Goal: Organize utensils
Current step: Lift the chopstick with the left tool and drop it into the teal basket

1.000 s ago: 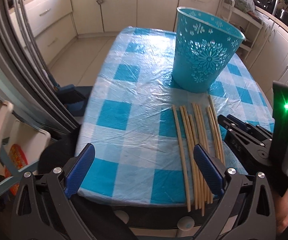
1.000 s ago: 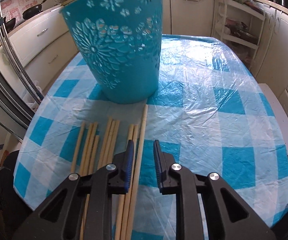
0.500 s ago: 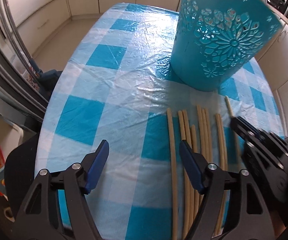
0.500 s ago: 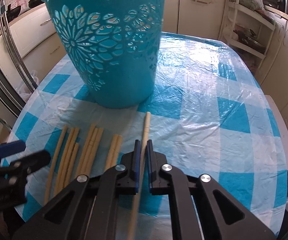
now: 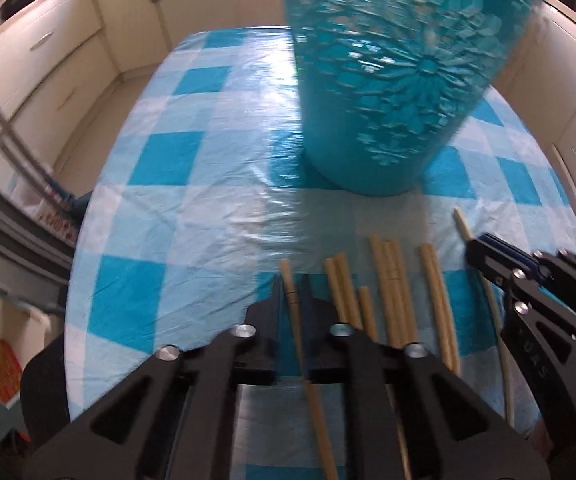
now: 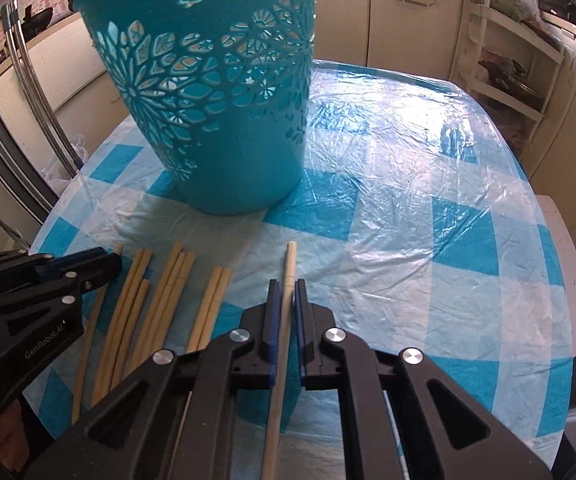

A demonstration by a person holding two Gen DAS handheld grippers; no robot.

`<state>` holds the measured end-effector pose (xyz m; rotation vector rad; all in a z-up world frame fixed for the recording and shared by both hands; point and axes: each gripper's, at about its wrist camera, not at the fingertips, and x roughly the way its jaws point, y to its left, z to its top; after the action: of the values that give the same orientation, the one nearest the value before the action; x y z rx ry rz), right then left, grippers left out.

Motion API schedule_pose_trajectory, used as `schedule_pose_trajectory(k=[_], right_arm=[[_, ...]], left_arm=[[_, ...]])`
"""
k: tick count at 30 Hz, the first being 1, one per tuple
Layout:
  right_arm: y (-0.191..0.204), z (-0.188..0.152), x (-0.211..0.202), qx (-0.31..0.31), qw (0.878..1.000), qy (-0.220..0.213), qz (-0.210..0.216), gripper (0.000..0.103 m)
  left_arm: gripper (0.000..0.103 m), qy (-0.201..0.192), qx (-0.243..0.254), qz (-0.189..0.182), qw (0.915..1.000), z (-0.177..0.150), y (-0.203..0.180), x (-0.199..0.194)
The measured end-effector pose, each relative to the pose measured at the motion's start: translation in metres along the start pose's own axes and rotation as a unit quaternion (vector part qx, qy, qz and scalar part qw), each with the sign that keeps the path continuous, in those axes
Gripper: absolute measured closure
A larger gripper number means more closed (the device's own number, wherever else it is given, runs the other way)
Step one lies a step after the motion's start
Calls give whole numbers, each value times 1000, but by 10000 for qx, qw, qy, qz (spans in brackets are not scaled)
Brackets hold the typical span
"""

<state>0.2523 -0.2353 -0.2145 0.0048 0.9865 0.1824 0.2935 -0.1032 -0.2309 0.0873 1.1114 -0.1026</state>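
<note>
Left wrist view puts your left gripper [image 5: 293,294] clamped around the leftmost stick [image 5: 290,292], its two fingers [image 5: 275,300] pinching it a little way back from the far tip, while the right wrist view has your right gripper [image 6: 284,304] pinched on the rightmost stick [image 6: 286,292] in much the same way. Whether either stick is clear of the cloth [image 6: 428,240] yet, you cannot tell from these views. Between your two grips, the remaining sticks [image 6: 168,292] lie loose on the cloth in a rough row, pointing toward the basket [image 6: 216,112], which stands upright just beyond their tips. Judge these sticks as light, stiff and smooth, likely wood or bamboo: they should cost you no effort to lift, but a thin round shaft may roll or pivot between flat pads. You hold each one near its far end, so the long tail will probably sag or swing when you tilt it; a grip nearer the middle would likely balance better. The plastic-covered cloth looks slick and wrinkled, so neighbours may skate or roll if you brush them. The basket looks light and thin-walled with open cutwork, so it could shift or tip if you knock its rim, and a slim tip might catch in a hole.
</note>
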Motion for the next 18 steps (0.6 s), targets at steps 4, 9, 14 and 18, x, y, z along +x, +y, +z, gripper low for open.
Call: schedule_pose_trajectory(k=[4, 9, 14, 18], right_arm=[[-8, -6, -4, 214, 9995, -60, 210, 97], [-18, -12, -4, 513, 9970, -305, 499, 97], [-19, -15, -4, 552, 9962, -408, 534, 98], [-21, -15, -3, 627, 9953, -432, 604, 98]], left_arm=[[98, 125, 61, -457, 9989, 1, 8, -4], [98, -253, -179, -893, 9955, 7, 40, -46], [98, -1027, -382, -1333, 9850, 24, 64, -113], [98, -2001, -335, -1659, 9650, 63, 62, -168]])
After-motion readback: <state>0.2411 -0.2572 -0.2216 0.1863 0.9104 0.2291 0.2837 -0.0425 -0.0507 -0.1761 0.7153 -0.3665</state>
